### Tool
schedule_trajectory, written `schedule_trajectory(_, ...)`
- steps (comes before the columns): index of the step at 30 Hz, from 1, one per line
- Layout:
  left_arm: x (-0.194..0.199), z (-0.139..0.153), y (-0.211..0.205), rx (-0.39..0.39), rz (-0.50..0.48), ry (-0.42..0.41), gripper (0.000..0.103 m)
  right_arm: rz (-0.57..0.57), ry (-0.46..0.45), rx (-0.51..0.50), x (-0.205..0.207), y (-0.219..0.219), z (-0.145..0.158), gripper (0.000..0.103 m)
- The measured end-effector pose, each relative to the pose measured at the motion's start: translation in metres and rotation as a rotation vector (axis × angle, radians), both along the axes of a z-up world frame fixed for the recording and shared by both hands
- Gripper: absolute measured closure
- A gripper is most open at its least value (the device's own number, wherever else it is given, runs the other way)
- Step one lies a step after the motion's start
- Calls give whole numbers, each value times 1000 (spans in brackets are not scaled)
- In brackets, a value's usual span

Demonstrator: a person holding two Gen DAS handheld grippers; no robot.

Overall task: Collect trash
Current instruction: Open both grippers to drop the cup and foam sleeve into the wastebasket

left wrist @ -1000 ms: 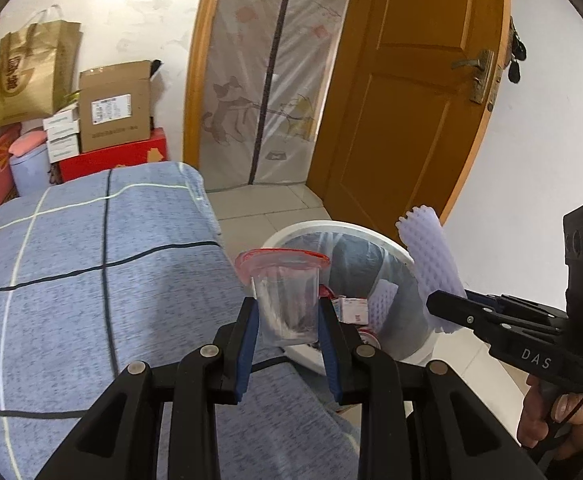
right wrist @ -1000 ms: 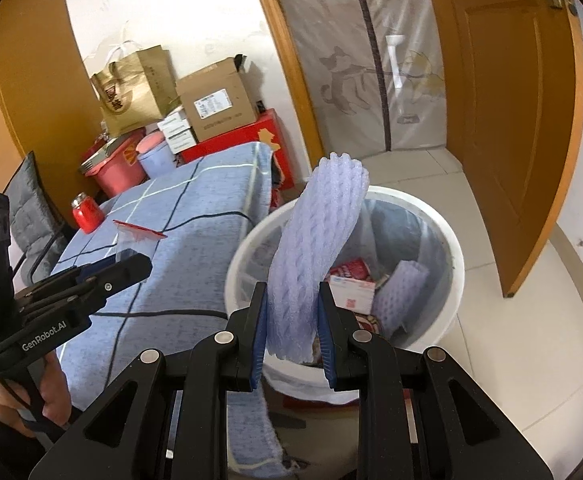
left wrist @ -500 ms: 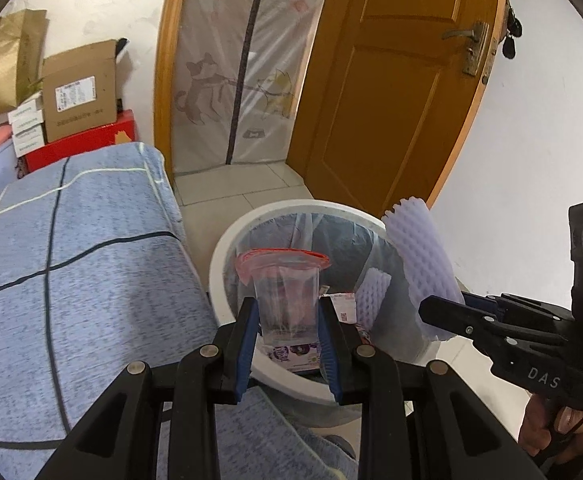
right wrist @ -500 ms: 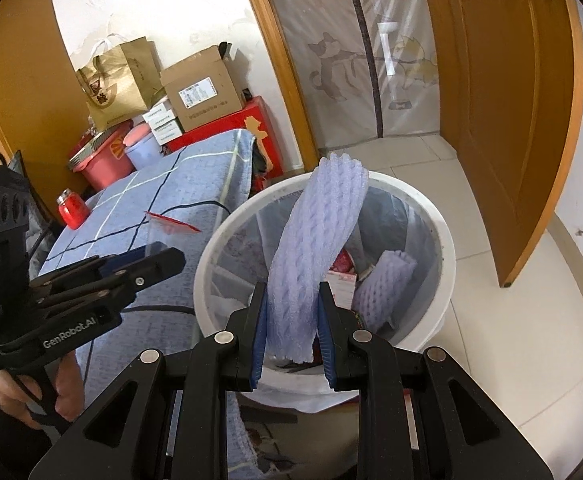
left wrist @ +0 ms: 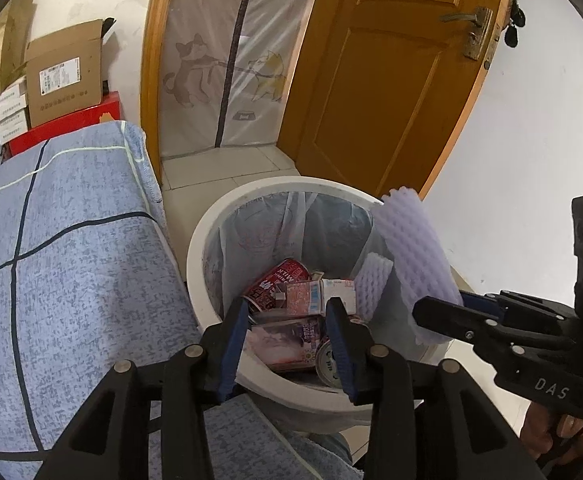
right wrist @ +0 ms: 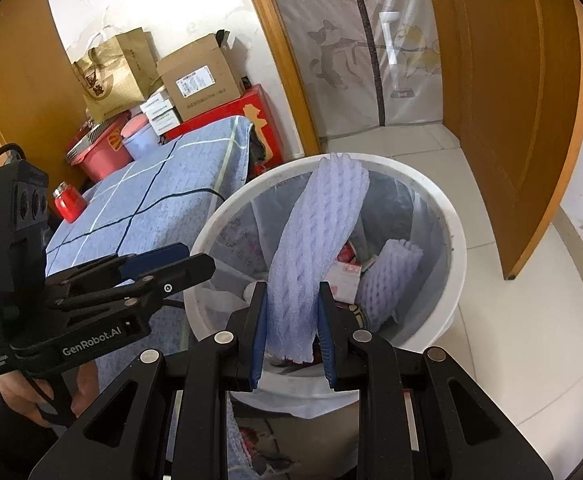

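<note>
A white trash bin (left wrist: 199, 248) (right wrist: 449, 216) with a clear liner stands on the floor beside the table and holds cans, cartons and a foam sleeve. My left gripper (left wrist: 289, 320) hangs over the bin's near rim, jaws apart and empty. The clear red-topped bag seems to lie in the bin below it (left wrist: 283, 340). My right gripper (right wrist: 291, 312) is shut on a purple foam net sleeve (right wrist: 315, 240) (left wrist: 415, 248), held upright over the bin. The left gripper also shows in the right wrist view (right wrist: 171, 264).
A table with a blue checked cloth (left wrist: 51, 240) sits left of the bin, with a red jar (right wrist: 67, 202) on it. Cardboard boxes (left wrist: 63, 76), a paper bag (right wrist: 115, 76) and red tubs stand behind. An orange door (left wrist: 391, 80) stands open.
My left gripper moved over the bin, opened and let go of the clear red-topped bag. My right gripper brought the foam sleeve closer over the bin.
</note>
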State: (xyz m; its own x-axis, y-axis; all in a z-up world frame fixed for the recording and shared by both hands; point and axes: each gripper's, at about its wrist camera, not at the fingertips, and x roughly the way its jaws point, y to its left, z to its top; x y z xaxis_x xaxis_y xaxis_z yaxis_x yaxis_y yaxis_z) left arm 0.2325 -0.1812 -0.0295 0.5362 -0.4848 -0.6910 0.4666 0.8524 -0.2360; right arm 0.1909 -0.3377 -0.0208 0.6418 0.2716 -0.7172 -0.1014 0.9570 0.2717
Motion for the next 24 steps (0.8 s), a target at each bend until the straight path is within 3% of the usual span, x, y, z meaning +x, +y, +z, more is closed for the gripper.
schedule_trajectory(8,-1,8,26,-28,56,-6,63,63,14,-20,9,19,-6,77)
schedule_trajectory(12,-1,13,35,-37,77,-14,63,77,-2,-35,11,27,-5,55)
schedule_trajectory(13,0,14,37,-39,79,-17,63,76,-3,-34,11,26,-5,54)
schedule_trajectory(24,-14,21,42,-45,78,-38,63,50,-12,-35,1,21,2,54)
